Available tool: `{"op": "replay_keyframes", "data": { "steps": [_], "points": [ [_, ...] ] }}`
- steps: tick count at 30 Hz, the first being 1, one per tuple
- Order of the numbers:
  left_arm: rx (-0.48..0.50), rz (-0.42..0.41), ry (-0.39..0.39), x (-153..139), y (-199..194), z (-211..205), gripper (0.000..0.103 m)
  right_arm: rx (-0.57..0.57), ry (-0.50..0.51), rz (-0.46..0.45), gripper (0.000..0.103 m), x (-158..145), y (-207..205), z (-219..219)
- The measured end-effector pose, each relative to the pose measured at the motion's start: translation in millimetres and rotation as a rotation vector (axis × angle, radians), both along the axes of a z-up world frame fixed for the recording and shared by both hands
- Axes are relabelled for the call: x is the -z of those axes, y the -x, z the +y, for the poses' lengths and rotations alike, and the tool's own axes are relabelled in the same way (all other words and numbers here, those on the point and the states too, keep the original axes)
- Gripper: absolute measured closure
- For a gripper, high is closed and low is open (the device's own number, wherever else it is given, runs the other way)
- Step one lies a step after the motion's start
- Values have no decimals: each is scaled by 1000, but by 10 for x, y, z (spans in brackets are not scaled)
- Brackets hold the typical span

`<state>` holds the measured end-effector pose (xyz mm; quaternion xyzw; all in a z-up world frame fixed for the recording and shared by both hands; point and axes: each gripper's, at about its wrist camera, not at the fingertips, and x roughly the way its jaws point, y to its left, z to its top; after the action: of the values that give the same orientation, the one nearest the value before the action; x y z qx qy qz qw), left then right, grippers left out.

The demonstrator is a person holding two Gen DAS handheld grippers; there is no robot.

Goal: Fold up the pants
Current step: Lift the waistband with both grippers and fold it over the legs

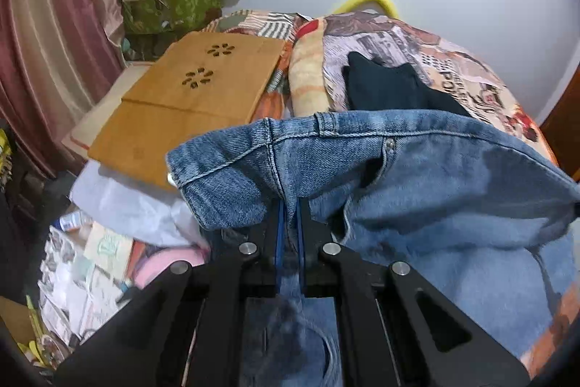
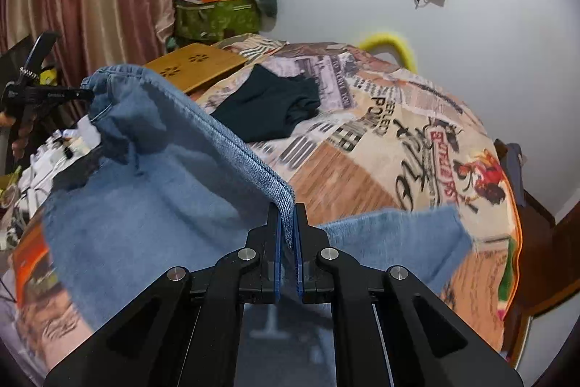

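- Bed (image 2: pixel 417 118) w/ printed newspaper-pattern cover; bare cover ahead and to the right of the right gripper (image 2: pixel 289 223), out to the bed's rounded far edge by the white wall (image 2: pixel 326 6).
- Left side tight: wooden lap board (image 1: pixel 188 97) lies on the bed's left part, cluttered green bag (image 1: pixel 174 2) behind it, curtain (image 1: pixel 54 42) past that.
- Dark folded garment (image 2: pixel 268 107) sits on the cover beyond the jeans, apart from them.
- Jeans (image 1: pixel 417 187) held up off the bed between both grippers, lower part draped onto the cover.
- Left gripper (image 1: pixel 289 216): jaws clamped on denim at the waistband end, near belt loop and rivet; fabric bunches down into the jaws.
- Right gripper: jaws clamped on a folded denim edge, which runs taut up-left toward the left gripper (image 2: pixel 72 93).
- Jeans: mid-blue wash, pale inner face showing, sagging between the two grips; loose flap lies to the right of the right jaws, blurred.
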<state>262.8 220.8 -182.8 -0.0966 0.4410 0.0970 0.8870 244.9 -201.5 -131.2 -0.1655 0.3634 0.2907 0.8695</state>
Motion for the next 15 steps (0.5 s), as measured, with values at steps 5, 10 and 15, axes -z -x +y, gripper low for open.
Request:
{"op": "replay_keyframes", "data": {
  "steps": [5, 10, 15],
  "points": [
    [9, -8, 10, -61, 395, -59, 98, -10, -10, 27, 98, 94, 341, -44],
    [-2, 5, 32, 15, 755, -57, 98, -17, -8, 62, 98, 283, 619, -68],
    [-44, 43, 72, 183, 1093, -10, 97, 4, -30, 108, 98, 455, 758, -130]
  ]
}}
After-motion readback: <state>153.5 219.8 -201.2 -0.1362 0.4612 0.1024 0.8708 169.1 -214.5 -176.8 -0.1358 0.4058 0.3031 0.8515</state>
